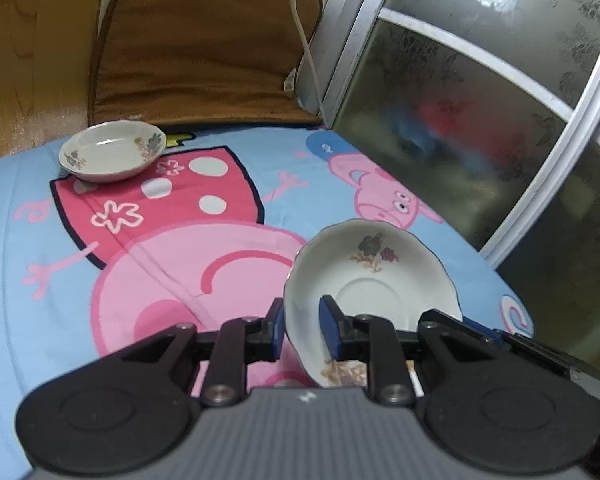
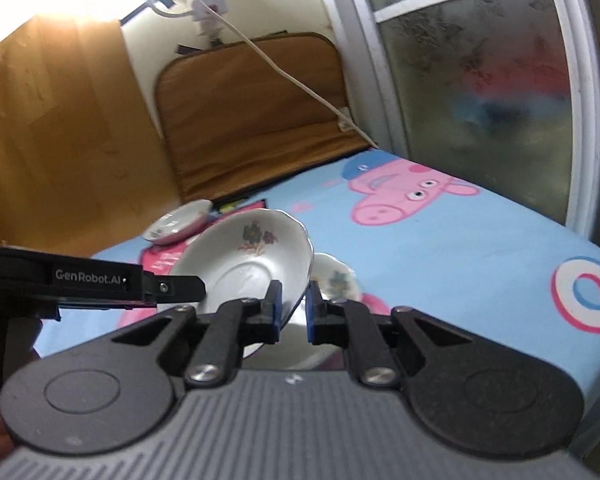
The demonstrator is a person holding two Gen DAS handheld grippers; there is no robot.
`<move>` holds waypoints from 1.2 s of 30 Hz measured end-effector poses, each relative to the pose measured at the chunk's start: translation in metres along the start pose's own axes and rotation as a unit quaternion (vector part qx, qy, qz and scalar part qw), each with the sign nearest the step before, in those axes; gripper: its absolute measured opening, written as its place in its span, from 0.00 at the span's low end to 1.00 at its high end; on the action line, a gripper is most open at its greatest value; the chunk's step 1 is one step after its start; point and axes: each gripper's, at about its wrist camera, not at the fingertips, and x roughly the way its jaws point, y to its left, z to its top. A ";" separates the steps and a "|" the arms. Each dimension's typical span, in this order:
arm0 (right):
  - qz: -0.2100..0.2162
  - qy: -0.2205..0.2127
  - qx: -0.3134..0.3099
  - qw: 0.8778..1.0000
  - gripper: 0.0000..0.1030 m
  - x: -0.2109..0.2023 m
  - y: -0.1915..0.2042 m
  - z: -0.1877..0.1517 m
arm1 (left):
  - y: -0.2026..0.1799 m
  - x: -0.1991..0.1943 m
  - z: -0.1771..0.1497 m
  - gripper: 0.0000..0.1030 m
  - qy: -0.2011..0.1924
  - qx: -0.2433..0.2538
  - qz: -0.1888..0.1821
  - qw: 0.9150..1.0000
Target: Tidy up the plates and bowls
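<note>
We've got 2 grips: left gripper (image 1: 300, 326) pinches a floral saucer (image 1: 374, 276) at its 9 o'clock rim, right gripper (image 2: 292, 306) seemingly clamps another saucer (image 2: 244, 264); tilted, either could slip onto the bed (image 2: 440, 264).

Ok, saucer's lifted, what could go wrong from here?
The saucer is tilted, pinched only at its thin rim by the left gripper and apparently the right gripper; uneven pulls could slip or crack it. It hangs close to a smaller dish; a drop could chip both.
</note>
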 end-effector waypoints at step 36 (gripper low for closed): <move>0.028 -0.049 -0.067 0.996 0.63 -0.001 0.076 -0.003 | 0.118 -0.076 -0.027 0.34 -0.061 -0.041 0.193 0.978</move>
